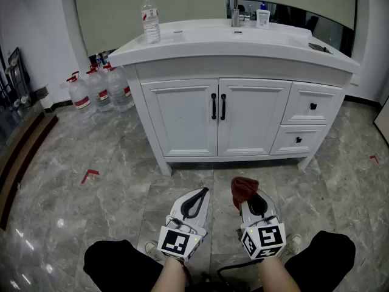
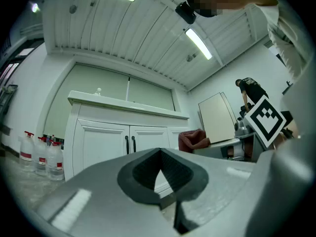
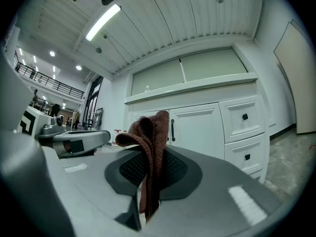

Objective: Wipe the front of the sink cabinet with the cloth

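The right gripper [image 1: 250, 197] was pinched on a reddish-brown cloth [image 1: 243, 189]. In the right gripper view the cloth [image 3: 148, 132] stood up in a bunch above the pressed-together jaws, with a strip hanging down between them. The left gripper [image 1: 203, 191] was just beside it, its jaws meeting at the tips with nothing between them, as the left gripper view showed [image 2: 160, 151]. Both grippers were held low over the grey marble floor [image 1: 109, 193], pointing toward the sink cabinet [image 1: 243, 114] and well apart from its front.

The cabinet was white, with two doors carrying black handles [image 1: 218, 106] at the middle and two drawers [image 1: 312, 105] at its right side. The cloth was not touching it.

On the cabinet's tabletop [image 1: 200, 38] a clear water bottle [image 1: 150, 20] stood upright near the left edge. A faucet [image 1: 235, 8] and a small cup [image 1: 262, 18] were along the back edge. Several large water jugs [image 1: 100, 90] stood on the floor by the cabinet's left side, and a red tape mark [image 1: 89, 175] lay on the floor nearer the person.
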`<state>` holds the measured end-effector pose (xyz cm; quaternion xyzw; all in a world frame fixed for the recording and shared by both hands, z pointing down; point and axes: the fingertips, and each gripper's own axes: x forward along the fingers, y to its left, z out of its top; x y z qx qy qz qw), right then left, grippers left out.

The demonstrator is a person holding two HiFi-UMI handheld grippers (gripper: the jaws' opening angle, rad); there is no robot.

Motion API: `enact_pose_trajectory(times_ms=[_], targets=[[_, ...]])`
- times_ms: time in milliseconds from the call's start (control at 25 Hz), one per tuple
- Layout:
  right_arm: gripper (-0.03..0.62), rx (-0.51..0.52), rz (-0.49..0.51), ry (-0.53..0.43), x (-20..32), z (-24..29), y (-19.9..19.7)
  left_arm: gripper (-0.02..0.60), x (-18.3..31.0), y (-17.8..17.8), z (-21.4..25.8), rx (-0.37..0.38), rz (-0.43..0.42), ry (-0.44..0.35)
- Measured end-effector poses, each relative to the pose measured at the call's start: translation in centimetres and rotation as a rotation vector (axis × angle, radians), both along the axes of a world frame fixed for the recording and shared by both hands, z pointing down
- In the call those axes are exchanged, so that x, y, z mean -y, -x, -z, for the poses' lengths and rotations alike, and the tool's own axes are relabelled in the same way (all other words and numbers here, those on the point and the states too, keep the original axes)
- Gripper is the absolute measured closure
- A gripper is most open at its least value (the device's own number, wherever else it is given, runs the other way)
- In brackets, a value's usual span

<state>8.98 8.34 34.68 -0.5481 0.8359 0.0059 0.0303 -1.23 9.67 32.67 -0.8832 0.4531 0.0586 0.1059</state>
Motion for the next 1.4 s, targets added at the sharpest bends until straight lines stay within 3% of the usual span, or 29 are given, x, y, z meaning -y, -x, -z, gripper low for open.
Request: enact_pose_trajectory(times_ms=[360,880,1120,1400], targets=[[0.519,0.006,-0.014,0.012,0.4,-0.3,0.1,0.581,0.2,0.2,0.1,0.010,0.009,-0.001],[0.517,0.072,-0.011,0.009,1.5,0.8,-0.2,0.581,1.2,0.1,3.0,-0.034,0.005,-0.036],[0.519,0.060,0.000,0.018,5.2,1.4,1.1,0.581,4.6,2.1,2.9,0.001,0.042,-0.007],[0.519,0.061,0.070,0.037,11.6,1.6,5.1,0.581,9.7,5.4,4.0,0.034,0.074,-0.055]])
